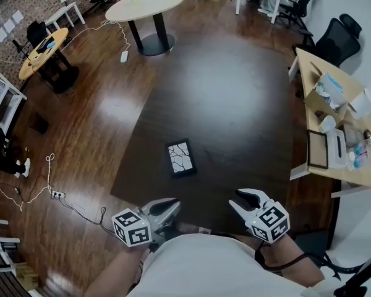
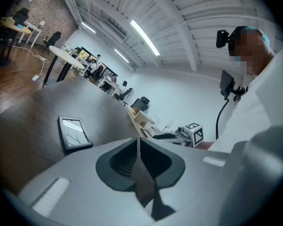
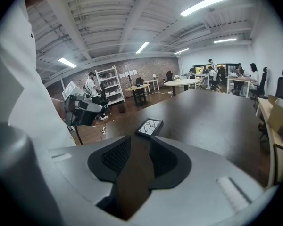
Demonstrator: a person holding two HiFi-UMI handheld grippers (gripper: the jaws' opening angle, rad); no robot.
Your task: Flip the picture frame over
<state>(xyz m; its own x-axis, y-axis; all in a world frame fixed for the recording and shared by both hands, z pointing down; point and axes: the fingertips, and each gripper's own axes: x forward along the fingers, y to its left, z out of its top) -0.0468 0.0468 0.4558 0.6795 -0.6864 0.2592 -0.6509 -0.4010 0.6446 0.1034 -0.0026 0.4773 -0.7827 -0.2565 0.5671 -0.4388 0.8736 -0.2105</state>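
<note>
The picture frame [image 1: 180,158] lies flat on a large dark surface [image 1: 235,104], face up, showing a white picture with dark crack-like lines in a black border. It also appears in the left gripper view [image 2: 74,132] and the right gripper view [image 3: 150,126]. Both grippers are held close to the person's body, short of the frame and apart from it. My left gripper [image 1: 165,210] [image 2: 138,142] has its jaw tips together with nothing held. My right gripper [image 1: 250,198] [image 3: 139,142] shows a narrow gap between its jaws, also with nothing in it.
A light wooden desk [image 1: 309,73] with boxes and clutter stands along the right edge. A round table [image 1: 145,5] and office chairs [image 1: 340,39] are farther off. Cables and a power strip [image 1: 55,195] lie on the wooden floor at left.
</note>
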